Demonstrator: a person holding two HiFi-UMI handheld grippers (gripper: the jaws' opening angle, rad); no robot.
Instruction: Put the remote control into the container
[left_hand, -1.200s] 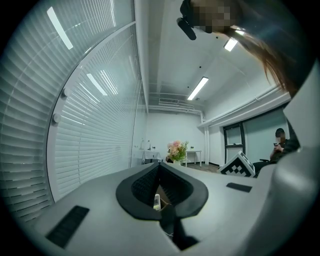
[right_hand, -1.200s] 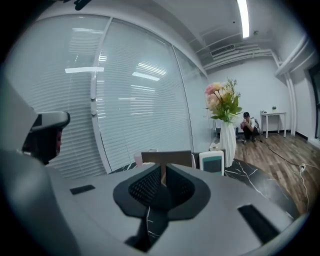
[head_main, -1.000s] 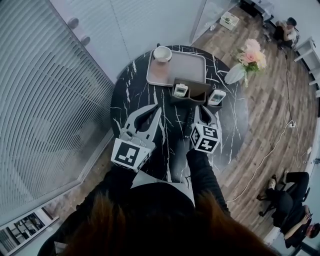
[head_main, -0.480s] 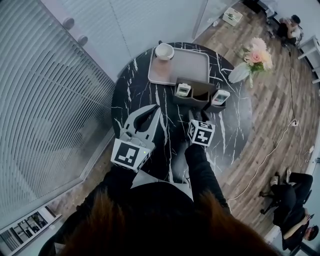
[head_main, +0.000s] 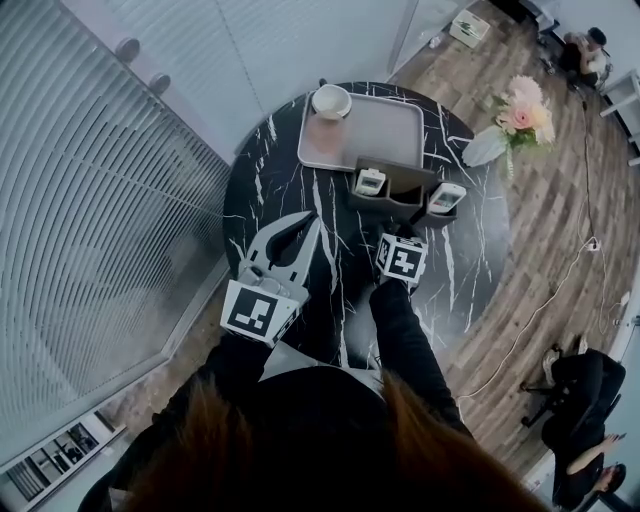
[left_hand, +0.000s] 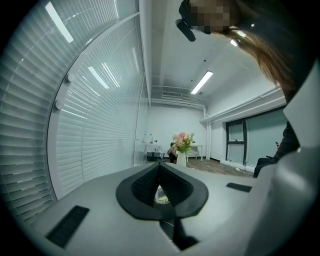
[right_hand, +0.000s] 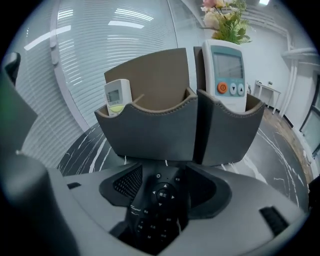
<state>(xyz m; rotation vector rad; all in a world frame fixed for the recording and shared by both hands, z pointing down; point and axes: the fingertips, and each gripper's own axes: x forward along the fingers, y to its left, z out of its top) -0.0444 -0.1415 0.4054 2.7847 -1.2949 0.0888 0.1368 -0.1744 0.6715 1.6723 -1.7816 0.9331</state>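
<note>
Right tongs (right_hand: 165, 186): lowered to table (right_hand: 82, 150), jaws just opened wide, black remote control (right_hand: 159, 200) lying unclamped between them, before grey container (right_hand: 150, 131); grasp pending. Left tongs (left_hand: 160, 172): closed, empty

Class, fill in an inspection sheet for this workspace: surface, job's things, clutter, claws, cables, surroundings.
Surface: round black marble table, white veins.
Job's things: black remote control lies before the grey container; two white remotes stand in its compartments.
Clutter: tray with a cup behind the container.
Claws: left claw shut, empty; right claw has just been opening, jaws apart around the black remote control.
Cables: one cable on the wooden floor.
Surroundings: blinds, vase of flowers, seated people.
</note>
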